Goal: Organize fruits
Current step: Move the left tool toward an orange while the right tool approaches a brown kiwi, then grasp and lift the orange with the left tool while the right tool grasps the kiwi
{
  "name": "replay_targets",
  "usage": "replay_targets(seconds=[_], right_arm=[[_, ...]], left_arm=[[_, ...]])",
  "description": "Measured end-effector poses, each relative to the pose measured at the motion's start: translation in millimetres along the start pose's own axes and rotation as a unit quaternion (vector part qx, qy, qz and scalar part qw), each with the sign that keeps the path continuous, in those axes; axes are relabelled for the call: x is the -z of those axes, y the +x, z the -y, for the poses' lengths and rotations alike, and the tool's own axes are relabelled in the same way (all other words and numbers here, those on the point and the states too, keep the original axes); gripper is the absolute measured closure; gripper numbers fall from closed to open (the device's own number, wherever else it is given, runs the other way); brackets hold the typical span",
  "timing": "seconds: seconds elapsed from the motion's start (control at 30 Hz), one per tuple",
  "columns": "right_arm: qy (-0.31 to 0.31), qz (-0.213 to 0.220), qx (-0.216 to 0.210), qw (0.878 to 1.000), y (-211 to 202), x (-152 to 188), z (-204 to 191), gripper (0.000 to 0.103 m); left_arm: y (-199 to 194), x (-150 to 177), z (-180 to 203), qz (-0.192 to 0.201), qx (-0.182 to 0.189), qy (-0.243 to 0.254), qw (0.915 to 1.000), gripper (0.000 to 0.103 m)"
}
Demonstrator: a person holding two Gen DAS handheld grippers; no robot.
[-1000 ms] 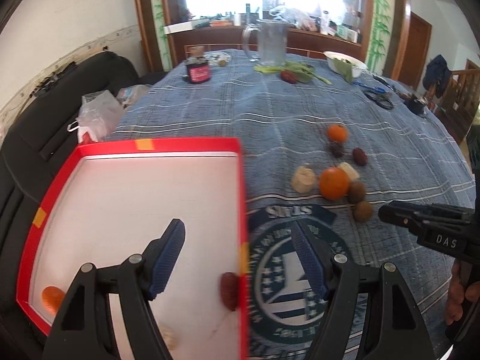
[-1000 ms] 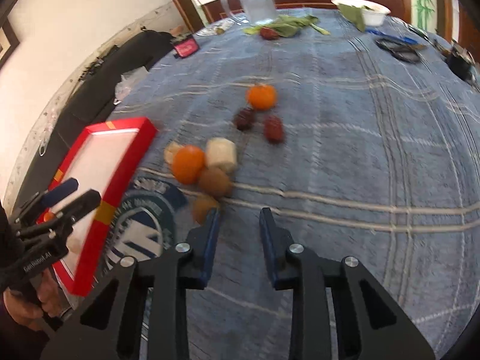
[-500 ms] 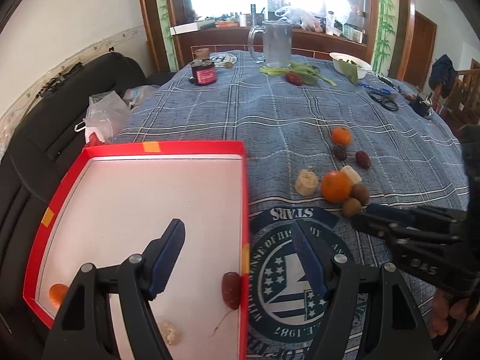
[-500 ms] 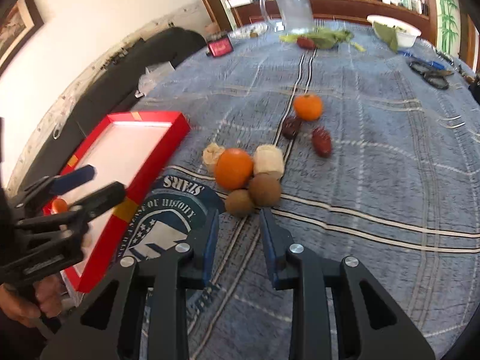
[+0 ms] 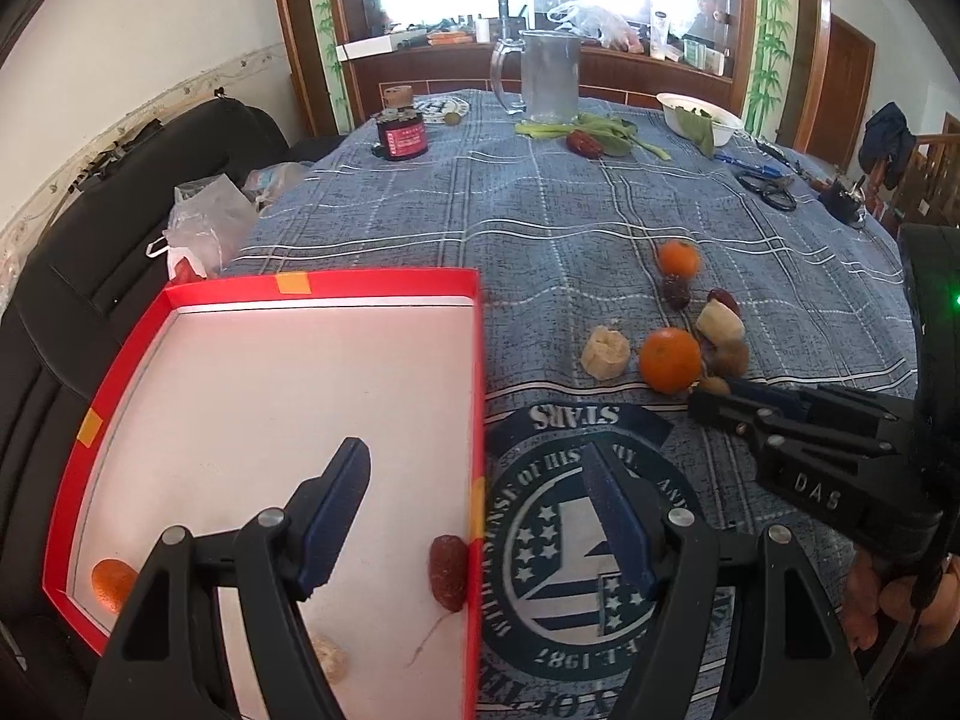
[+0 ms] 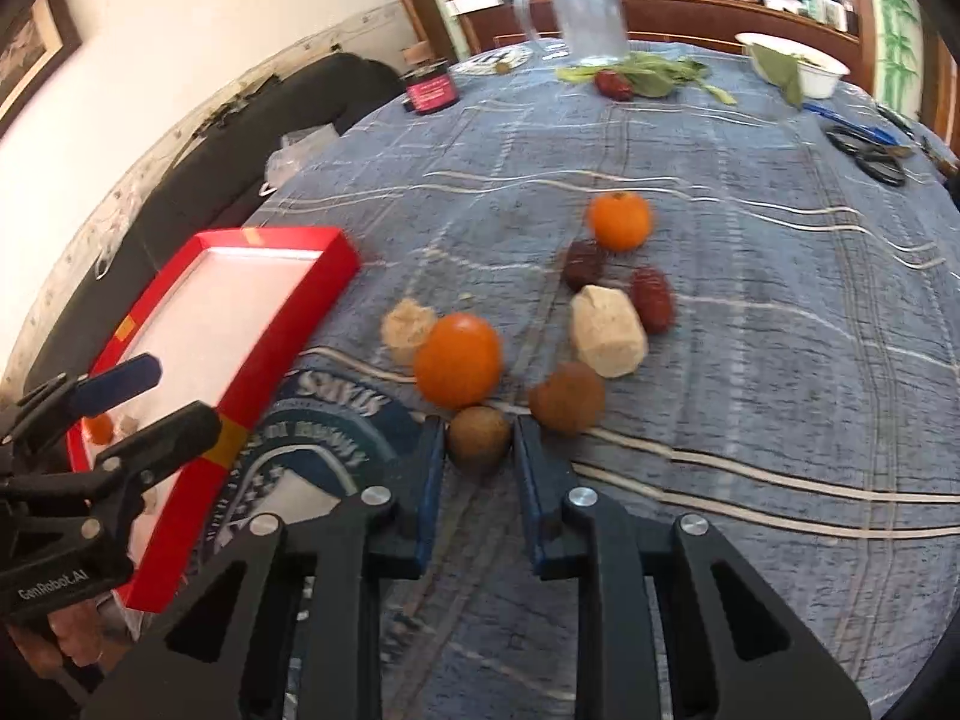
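A red tray (image 5: 384,283) with a white floor lies at the table's left; it holds a red date (image 5: 447,571), a small orange (image 5: 113,584) and a pale piece (image 5: 329,660). My left gripper (image 5: 480,507) is open and empty over the tray's right rim. Loose fruit lies on the blue cloth: a big orange (image 6: 459,360), a small brown fruit (image 6: 480,438), a second brown fruit (image 6: 567,397), a white chunk (image 6: 609,331), dates (image 6: 651,299) and a far orange (image 6: 619,221). My right gripper (image 6: 480,441) is open with its fingers on either side of the small brown fruit.
At the far end stand a glass pitcher (image 5: 549,78), green leaves (image 5: 606,132), a white bowl (image 5: 699,114), a red-labelled jar (image 5: 402,135) and scissors (image 5: 771,192). A black sofa (image 5: 120,192) with plastic bags runs along the table's left.
My right gripper has moved forward to the fruit cluster until its fingers straddle the small brown fruit. The left gripper has stayed open over the tray.
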State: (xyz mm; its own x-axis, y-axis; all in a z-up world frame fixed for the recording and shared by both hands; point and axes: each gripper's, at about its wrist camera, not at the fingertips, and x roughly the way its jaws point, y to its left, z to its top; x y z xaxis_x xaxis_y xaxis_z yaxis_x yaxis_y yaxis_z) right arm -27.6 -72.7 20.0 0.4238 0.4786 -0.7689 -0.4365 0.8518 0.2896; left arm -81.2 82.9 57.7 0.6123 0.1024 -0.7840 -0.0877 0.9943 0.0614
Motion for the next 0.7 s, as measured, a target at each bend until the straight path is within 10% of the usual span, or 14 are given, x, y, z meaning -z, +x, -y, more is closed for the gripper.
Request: replay_targets(seconds=[0.7], right_arm=[[0.108, 0.012, 0.044, 0.993, -35, 6, 82, 0.078]], left_arm=[[43, -47, 79, -0.004, 0.073, 0.102, 0.9921, 0.042]])
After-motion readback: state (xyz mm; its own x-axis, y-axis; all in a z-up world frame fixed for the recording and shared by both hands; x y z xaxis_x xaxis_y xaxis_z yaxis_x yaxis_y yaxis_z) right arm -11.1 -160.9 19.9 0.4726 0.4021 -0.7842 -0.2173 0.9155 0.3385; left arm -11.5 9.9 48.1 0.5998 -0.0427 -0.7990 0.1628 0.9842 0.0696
